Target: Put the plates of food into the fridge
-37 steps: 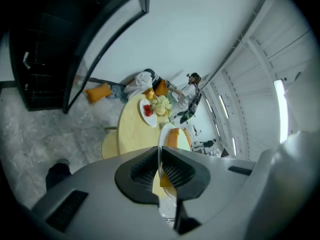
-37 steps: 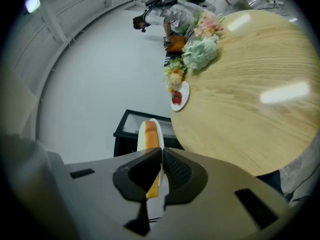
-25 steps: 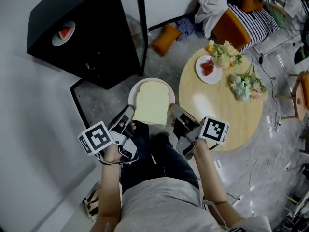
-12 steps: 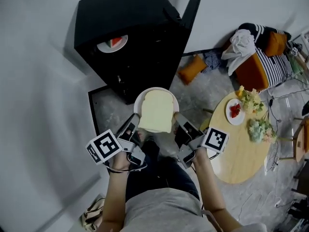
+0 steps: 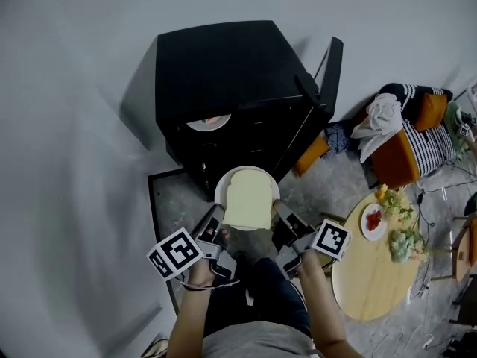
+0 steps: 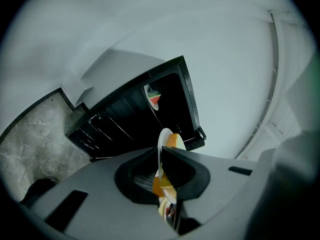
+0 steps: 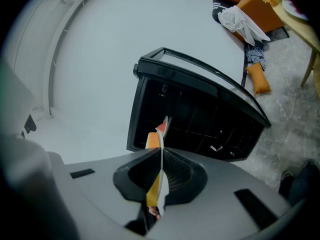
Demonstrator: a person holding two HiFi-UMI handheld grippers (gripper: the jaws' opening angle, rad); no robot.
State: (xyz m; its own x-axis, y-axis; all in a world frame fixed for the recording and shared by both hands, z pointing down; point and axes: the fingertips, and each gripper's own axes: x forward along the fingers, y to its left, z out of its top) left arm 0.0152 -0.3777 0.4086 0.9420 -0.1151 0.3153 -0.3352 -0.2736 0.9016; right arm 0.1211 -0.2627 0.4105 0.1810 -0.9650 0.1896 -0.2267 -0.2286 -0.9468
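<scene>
**A:** Where is the food right now?

**B:** I have the white plate (image 5: 220,193) carrying the slice of bread (image 5: 248,200) held level between both tools. It is just in front of the black fridge (image 5: 223,73) and not inside it. The fridge's door (image 5: 329,69) stands open on the right side.

**A:** How are the tools set?

**B:** My left tool (image 5: 214,221) is clamped on the plate's left rim. In the left gripper view the thin white edge stands pinched between the two dark jaws. My right tool (image 5: 281,213) is clamped on the opposite rim in the same way, with the plate edge-on between its jaws and the yellow bread showing beside it.

**A:** Anything already in the fridge?

**B:** Yes, a second plate (image 5: 209,122) with a red-topped piece of food sits on a shelf inside, above and to the left of the plate I'm holding.

**A:** And the rest?

**B:** The round wooden bench (image 5: 365,289) is to my right, well apart from the fridge. It carries a small plate (image 5: 373,218) of red food and some flowers (image 5: 406,245) near it.
</scene>
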